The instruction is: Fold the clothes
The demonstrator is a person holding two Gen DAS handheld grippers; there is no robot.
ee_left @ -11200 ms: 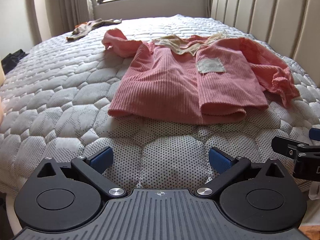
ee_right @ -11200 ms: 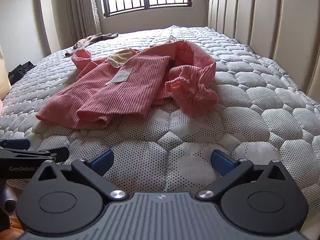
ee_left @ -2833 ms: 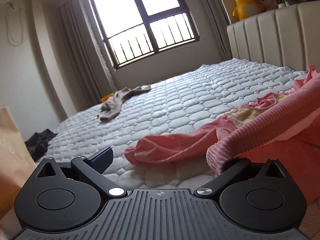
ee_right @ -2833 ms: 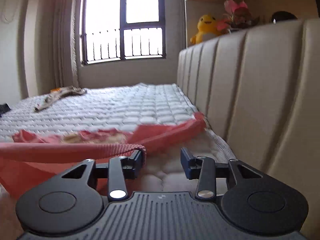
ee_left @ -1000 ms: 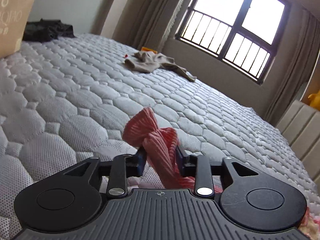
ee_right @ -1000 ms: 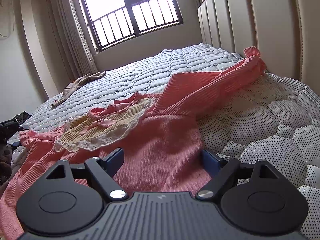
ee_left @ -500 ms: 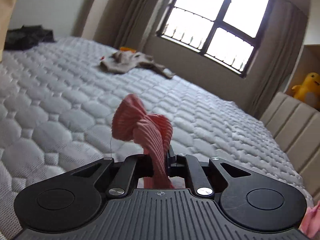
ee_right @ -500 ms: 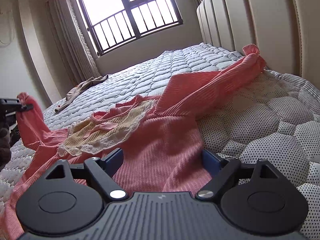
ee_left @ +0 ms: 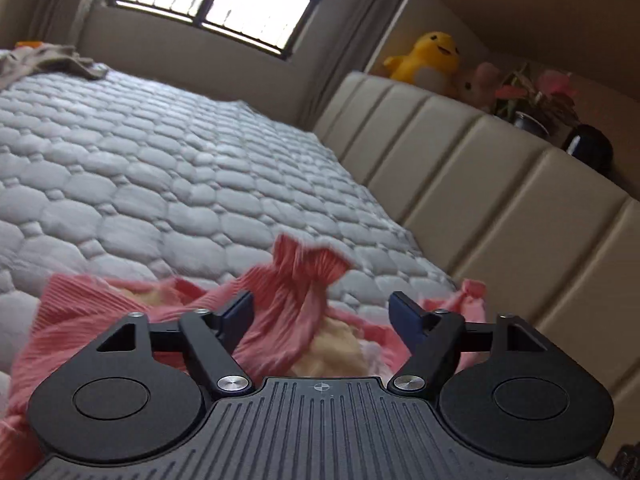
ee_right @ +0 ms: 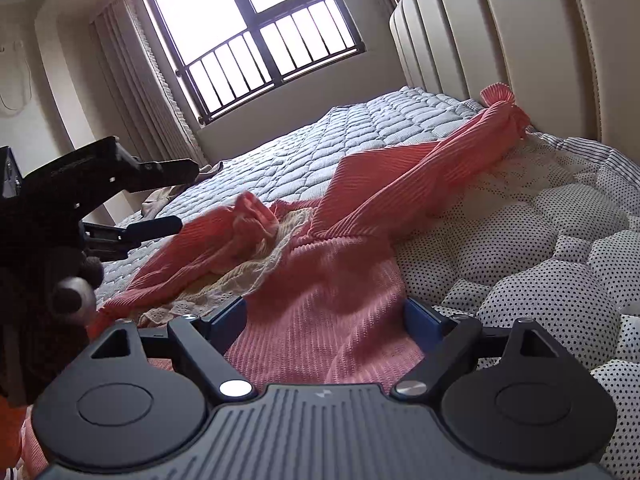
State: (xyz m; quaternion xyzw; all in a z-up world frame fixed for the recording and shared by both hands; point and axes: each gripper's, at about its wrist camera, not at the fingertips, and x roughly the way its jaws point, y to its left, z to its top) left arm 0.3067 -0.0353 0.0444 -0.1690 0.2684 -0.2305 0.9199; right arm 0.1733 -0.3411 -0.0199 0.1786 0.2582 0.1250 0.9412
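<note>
A pink ribbed top (ee_right: 340, 300) with a cream lace collar (ee_right: 224, 284) lies on the bed. Its left sleeve (ee_left: 296, 296) lies bunched across the collar, between the spread fingers of my left gripper (ee_left: 322, 316), which is open and holds nothing. The same sleeve cuff (ee_right: 248, 220) shows blurred in the right wrist view, with the left gripper (ee_right: 160, 200) hovering just left of it. The right sleeve (ee_right: 440, 160) stretches out to the headboard. My right gripper (ee_right: 326, 320) is open, low over the top's body.
The quilted grey mattress (ee_left: 140, 168) runs to a window wall. A beige padded headboard (ee_left: 500, 192) lines the right side, with plush toys (ee_left: 428, 60) and plants on the shelf above. A beige garment (ee_left: 44, 60) lies at the far end of the bed.
My left gripper carried the left sleeve inward over the collar and opened, dropping it there. My right gripper has stayed open and nearly still.
</note>
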